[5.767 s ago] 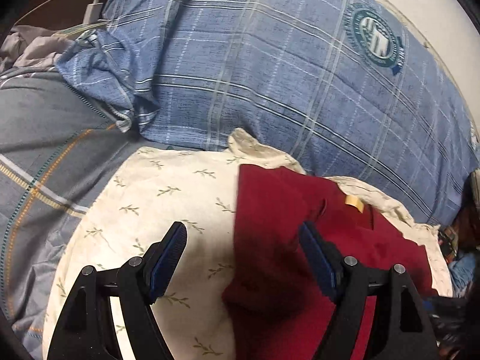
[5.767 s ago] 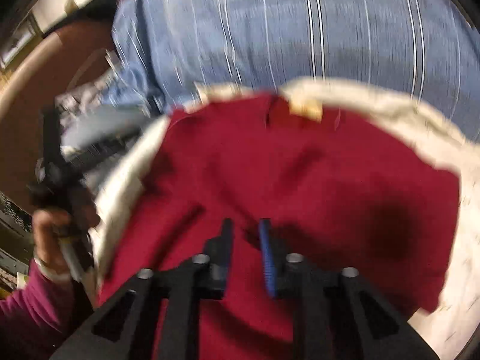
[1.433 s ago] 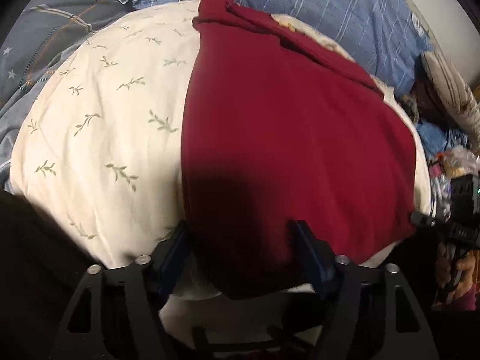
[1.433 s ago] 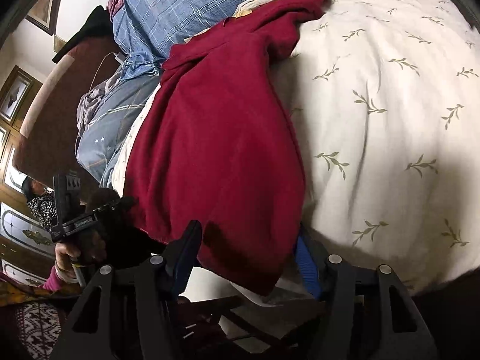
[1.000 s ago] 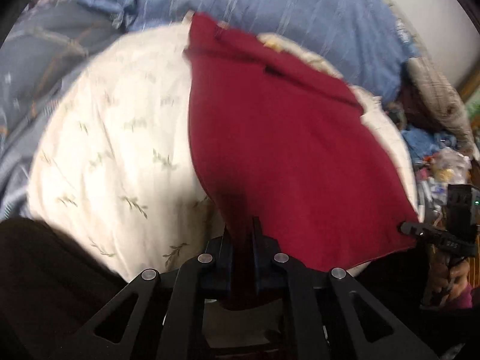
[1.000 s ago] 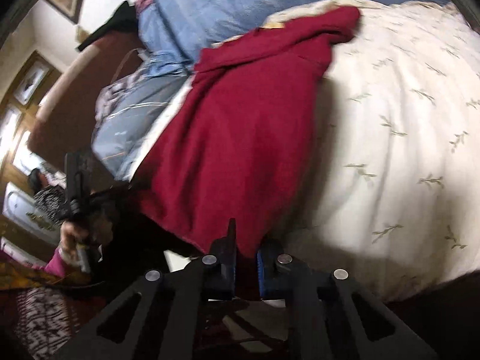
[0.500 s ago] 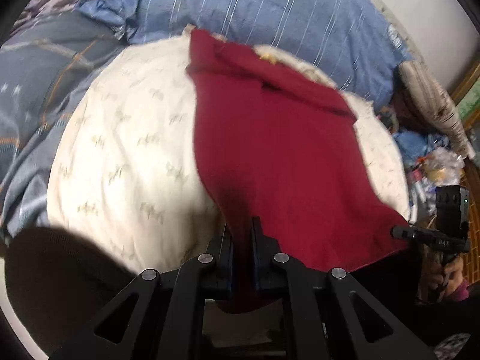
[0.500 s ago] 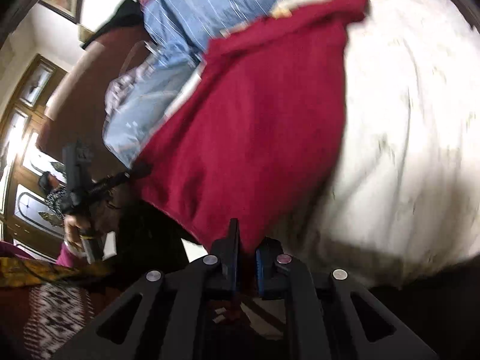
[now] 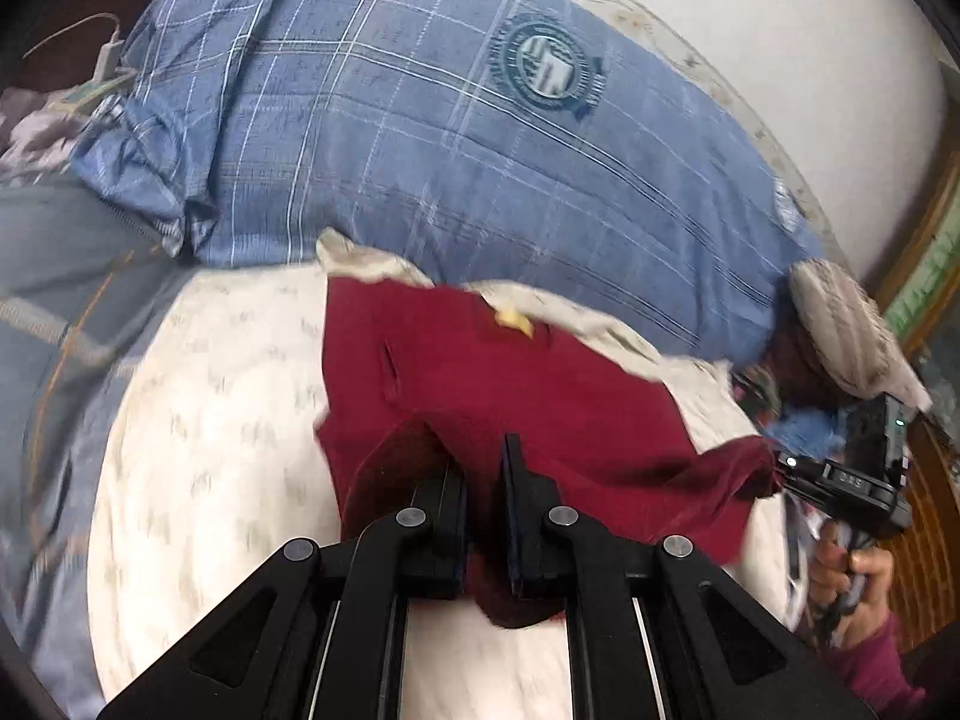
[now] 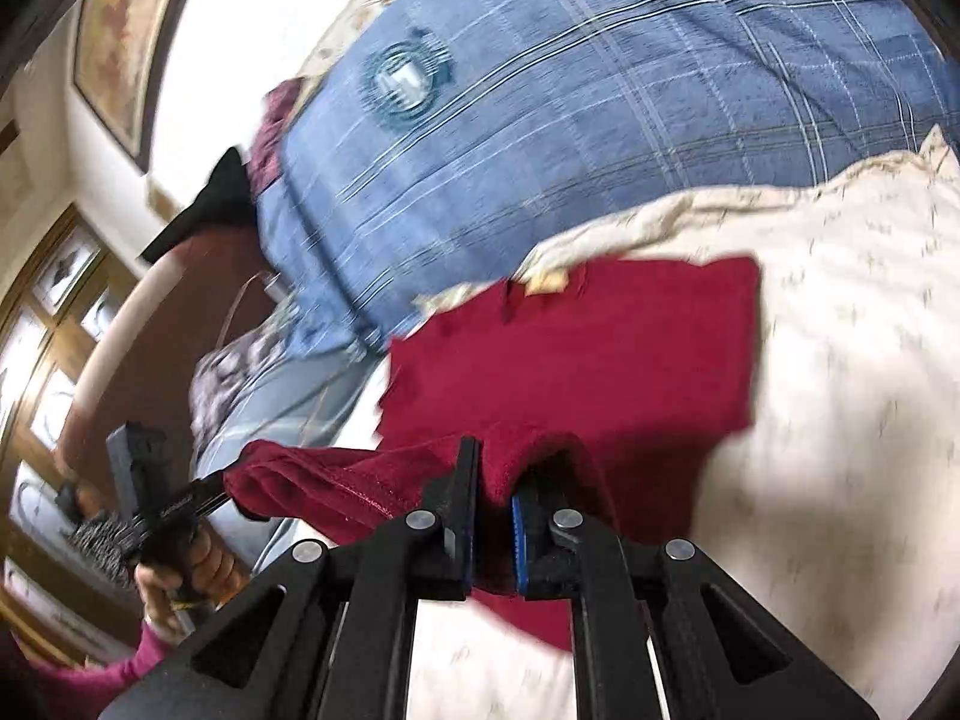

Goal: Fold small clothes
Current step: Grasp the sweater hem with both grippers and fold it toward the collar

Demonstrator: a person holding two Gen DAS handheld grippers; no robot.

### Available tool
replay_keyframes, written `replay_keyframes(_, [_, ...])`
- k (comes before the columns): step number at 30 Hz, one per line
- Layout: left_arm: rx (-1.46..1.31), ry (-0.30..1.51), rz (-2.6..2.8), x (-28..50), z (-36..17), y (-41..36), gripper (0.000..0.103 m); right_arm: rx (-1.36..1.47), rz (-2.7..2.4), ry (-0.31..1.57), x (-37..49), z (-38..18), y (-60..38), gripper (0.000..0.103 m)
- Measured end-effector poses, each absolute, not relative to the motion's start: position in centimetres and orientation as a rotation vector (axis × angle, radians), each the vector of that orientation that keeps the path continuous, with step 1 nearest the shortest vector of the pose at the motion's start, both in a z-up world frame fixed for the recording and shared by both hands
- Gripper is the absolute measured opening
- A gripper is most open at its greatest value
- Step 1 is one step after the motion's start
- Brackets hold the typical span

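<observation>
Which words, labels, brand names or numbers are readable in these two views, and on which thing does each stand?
None reads clearly.
Round emblem on the blue plaid pillow: ring lettering too blurred.
Yellow tag on the red garment: too small.
Right hand-held gripper: pale marking on its body, unreadable.

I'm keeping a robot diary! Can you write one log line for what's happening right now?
step: folding | left tool: shut on red garment hem | right tool: shut on hem | hem lifted over cream pillow

Dark red garment (image 9: 516,378), hem lifted and doubling back, collar end lying flat
</observation>
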State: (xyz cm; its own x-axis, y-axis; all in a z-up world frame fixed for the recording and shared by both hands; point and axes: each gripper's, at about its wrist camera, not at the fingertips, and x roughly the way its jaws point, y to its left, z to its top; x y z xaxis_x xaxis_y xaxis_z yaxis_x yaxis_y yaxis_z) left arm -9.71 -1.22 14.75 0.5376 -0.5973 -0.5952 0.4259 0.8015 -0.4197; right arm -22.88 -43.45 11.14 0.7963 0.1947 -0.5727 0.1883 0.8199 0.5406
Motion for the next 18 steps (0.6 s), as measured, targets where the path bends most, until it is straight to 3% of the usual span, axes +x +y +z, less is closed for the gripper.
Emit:
replay_keyframes(8, [-0.197, 0.825, -0.565, 0.6, 11.5, -8.6, 0.008, 0.693, -0.088, 0.681, -14.6, 8.4, -51.0, 0.008])
replay_keyframes(12, [-0.21, 0.906, -0.542, 5.8, 9.0, -11.2, 0.015, 0.797, -0.13, 0.698, -12.1, 5.3, -54.0, 0.017])
replay_keyframes(14, [-0.228, 0.935, -0.546, 7.4, 8.3, -11.3, 0.028, 0.832, -0.144, 0.682, -11.9, 4.6, -54.9, 0.027])
replay_keyframes(15, [-0.229, 0.927, -0.534, 7.8, 8.3, -11.1, 0.036, 0.835, -0.156, 0.653, -12.3, 4.7, -55.1, 0.046])
replay_keyframes(16, [-0.225, 0.907, -0.509, 7.9, 8.6, -10.6, 0.061, 0.832, -0.178, 0.616, -13.1, 5.0, -55.2, 0.062])
replay_keyframes(17, [-0.231, 0.868, -0.476, 8.0, 9.1, -9.9, 0.073, 0.836, -0.201, 0.582, -14.0, 5.3, -55.3, 0.065])
replay_keyframes(18, [-0.255, 0.841, -0.477, 8.0, 9.5, -9.2, 0.073, 0.834, -0.203, 0.562, -14.6, 5.6, -55.3, 0.066])
